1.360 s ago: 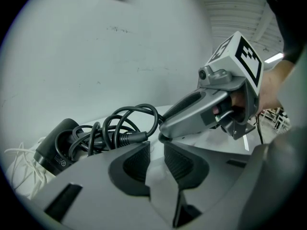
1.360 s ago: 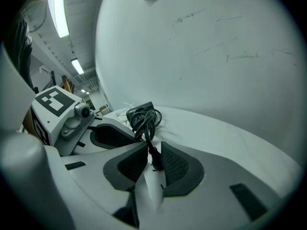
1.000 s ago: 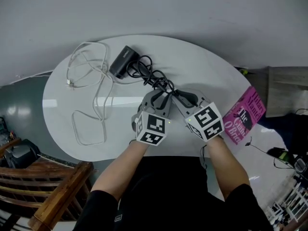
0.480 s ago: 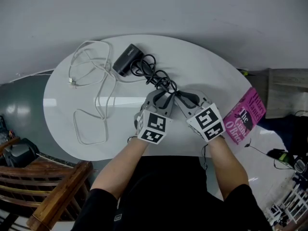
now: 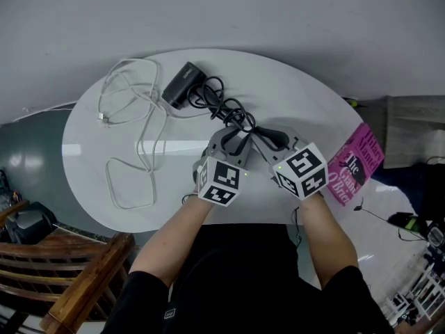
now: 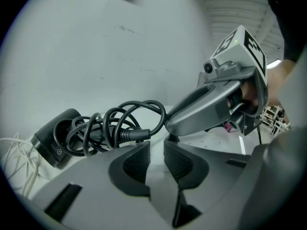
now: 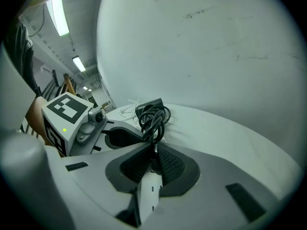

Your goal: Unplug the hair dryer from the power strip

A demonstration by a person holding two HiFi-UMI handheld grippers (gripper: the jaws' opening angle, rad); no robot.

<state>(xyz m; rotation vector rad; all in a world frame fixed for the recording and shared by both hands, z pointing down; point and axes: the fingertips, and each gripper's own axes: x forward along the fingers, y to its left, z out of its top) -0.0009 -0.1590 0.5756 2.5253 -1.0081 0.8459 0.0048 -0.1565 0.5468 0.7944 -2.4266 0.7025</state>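
The black hair dryer [image 5: 179, 85] lies at the far left of the white oval table [image 5: 299, 103], its black cord [image 5: 222, 108] coiled toward me. Both grippers meet at the cord's near end. My right gripper [image 5: 268, 139] is shut on the cord, which runs down between its pads [image 7: 170, 164] in the right gripper view. My left gripper [image 5: 233, 141] sits just left of it, jaws opening, with only bare table showing between the pads [image 6: 136, 162]. The cord's moulded end [image 6: 132, 134] lies just ahead of the left gripper [image 6: 156, 150], apart from it.
A thin white cable [image 5: 135, 96] loops over the table's left half. A pink book [image 5: 354, 165] lies at the table's right edge. A wooden chair [image 5: 76, 270] stands at the lower left, beside me.
Both grippers stay at the cord's near end. The dryer and the white cable lie as before.
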